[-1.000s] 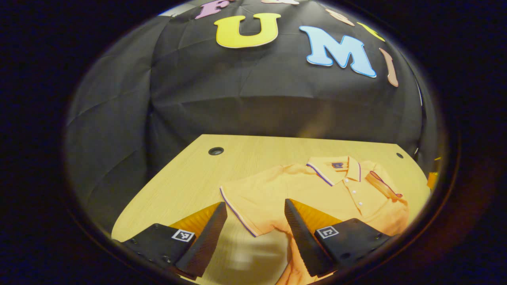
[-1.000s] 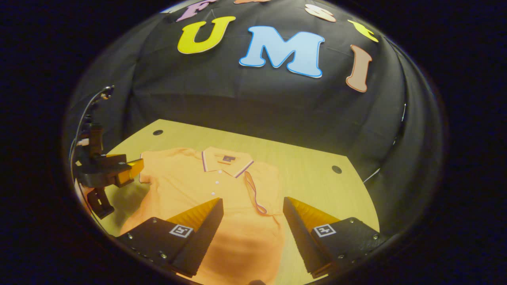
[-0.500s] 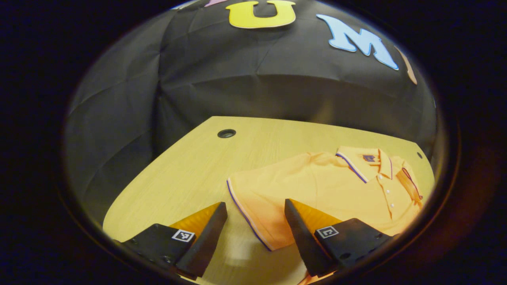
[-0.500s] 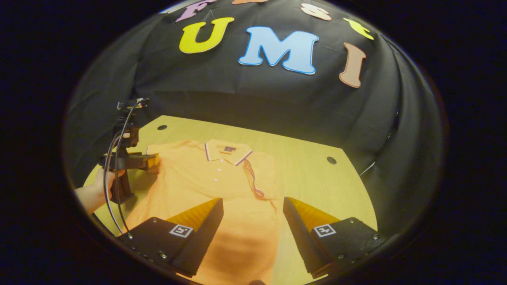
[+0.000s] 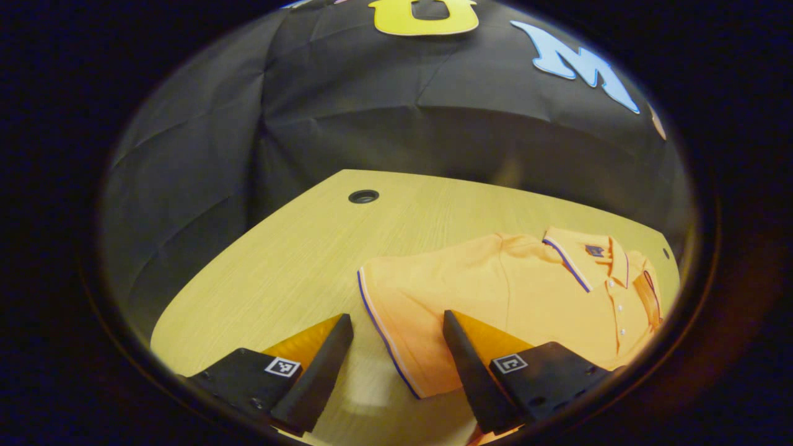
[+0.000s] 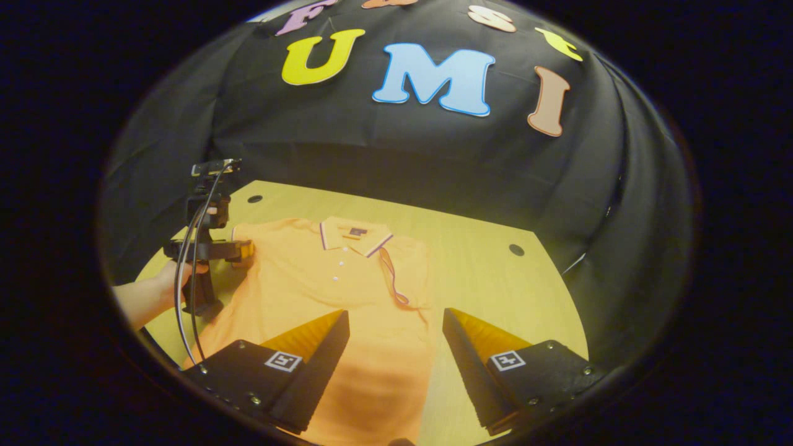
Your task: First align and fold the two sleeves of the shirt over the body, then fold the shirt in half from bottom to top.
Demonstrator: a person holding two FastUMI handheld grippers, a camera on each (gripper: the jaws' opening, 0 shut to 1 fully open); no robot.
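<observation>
Shirt: we find the orange short-sleeved polo shirt [image 6: 347, 291] flat on the light wooden counter [image 5: 291, 260], one sleeve folded over its body.
Left tongs [image 5: 396, 328]: wide, empty, over the outspread sleeve's hem.
Right tongs [image 6: 395, 325]: wide, empty, above the shirt's lower body.

An orange short-sleeved polo shirt [image 6: 347, 291] is seen on a pale yellow wood-grain table [image 5: 291, 260]. Its collar [image 5: 573, 257] and sleeve cuff [image 5: 384, 334] are edged with a thin stripe, seemingly purple and white. White buttons [image 6: 338, 267] are shown down the placket, and a small dark label [image 6: 355, 232] is set inside the neck.
</observation>
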